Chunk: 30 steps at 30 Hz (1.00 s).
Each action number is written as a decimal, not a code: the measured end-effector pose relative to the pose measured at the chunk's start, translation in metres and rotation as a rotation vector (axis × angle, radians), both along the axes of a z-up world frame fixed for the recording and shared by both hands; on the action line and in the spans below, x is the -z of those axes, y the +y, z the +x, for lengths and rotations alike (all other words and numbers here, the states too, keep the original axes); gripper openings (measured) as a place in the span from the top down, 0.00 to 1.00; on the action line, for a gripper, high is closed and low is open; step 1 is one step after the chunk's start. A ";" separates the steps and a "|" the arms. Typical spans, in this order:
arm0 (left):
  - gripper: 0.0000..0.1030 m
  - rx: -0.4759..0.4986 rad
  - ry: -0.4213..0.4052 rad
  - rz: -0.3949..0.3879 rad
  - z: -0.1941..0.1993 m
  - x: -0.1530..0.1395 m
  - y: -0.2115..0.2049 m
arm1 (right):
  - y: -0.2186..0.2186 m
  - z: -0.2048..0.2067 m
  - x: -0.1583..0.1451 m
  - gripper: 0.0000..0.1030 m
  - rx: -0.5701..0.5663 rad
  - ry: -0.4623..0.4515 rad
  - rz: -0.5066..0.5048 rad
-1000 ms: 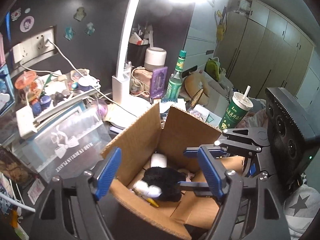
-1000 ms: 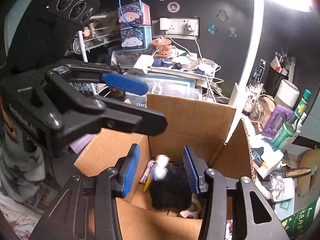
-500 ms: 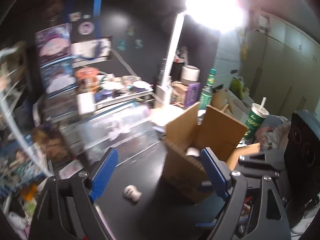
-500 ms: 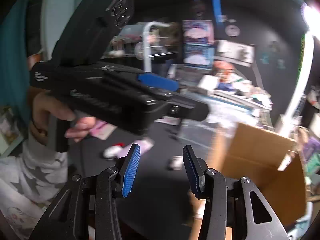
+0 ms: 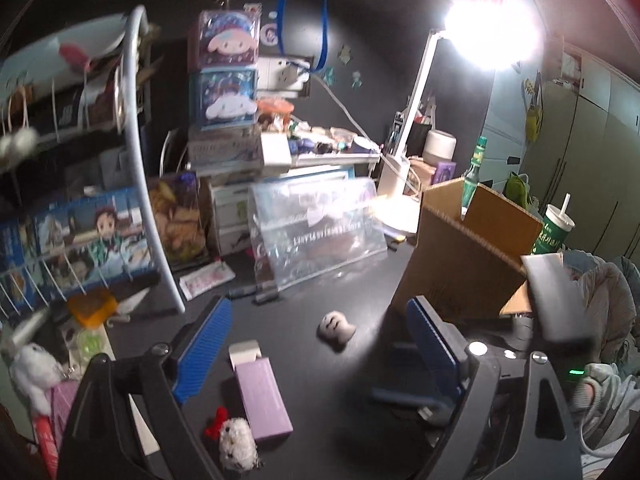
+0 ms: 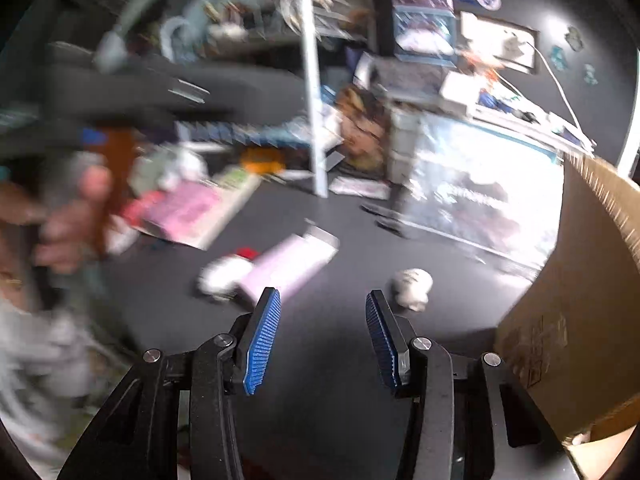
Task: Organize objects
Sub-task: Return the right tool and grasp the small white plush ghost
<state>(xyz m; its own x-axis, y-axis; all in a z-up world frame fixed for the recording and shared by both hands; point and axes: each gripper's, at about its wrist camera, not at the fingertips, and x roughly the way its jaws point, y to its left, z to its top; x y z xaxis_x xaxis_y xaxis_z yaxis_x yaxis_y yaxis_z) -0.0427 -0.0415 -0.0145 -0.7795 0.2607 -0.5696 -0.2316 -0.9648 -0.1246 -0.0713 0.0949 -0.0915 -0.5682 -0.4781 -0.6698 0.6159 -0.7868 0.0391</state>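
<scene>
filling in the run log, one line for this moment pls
left claw: open, empty, jaws just widened | right claw: open, empty | purple box, small plush: on desk | cardboard box: right

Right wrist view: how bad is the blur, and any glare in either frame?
Right wrist view: heavy motion smear across the shelves and the hand; the purple box is streaked, the fingers stay sharp; the clear bag is blown out. Left wrist view: mostly sharp; the desk lamp flares white, washing out its surroundings.
</scene>
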 end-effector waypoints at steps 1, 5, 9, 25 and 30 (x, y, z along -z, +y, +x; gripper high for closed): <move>0.15 0.001 -0.006 0.003 0.000 0.005 -0.002 | -0.001 -0.006 0.010 0.60 0.030 -0.001 0.024; 0.15 0.016 -0.039 0.035 0.000 0.023 -0.008 | 0.000 -0.026 0.034 0.43 0.126 0.016 0.110; 0.15 0.017 -0.058 0.062 0.000 0.033 -0.015 | -0.009 -0.043 0.046 0.39 0.172 0.050 0.214; 0.15 0.003 -0.053 0.101 -0.004 0.037 -0.030 | 0.000 -0.072 0.068 0.94 0.156 -0.107 0.132; 0.15 -0.004 -0.052 0.107 -0.002 0.037 -0.033 | 0.002 -0.070 0.068 0.92 0.185 -0.096 0.137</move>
<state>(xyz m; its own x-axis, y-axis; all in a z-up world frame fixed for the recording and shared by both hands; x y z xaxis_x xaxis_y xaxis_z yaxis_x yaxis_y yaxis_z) -0.0445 -0.0743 -0.0511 -0.7506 0.3190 -0.5787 -0.2183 -0.9463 -0.2385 -0.1417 0.0964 -0.1597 -0.5684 -0.2726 -0.7762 0.4595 -0.8879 -0.0246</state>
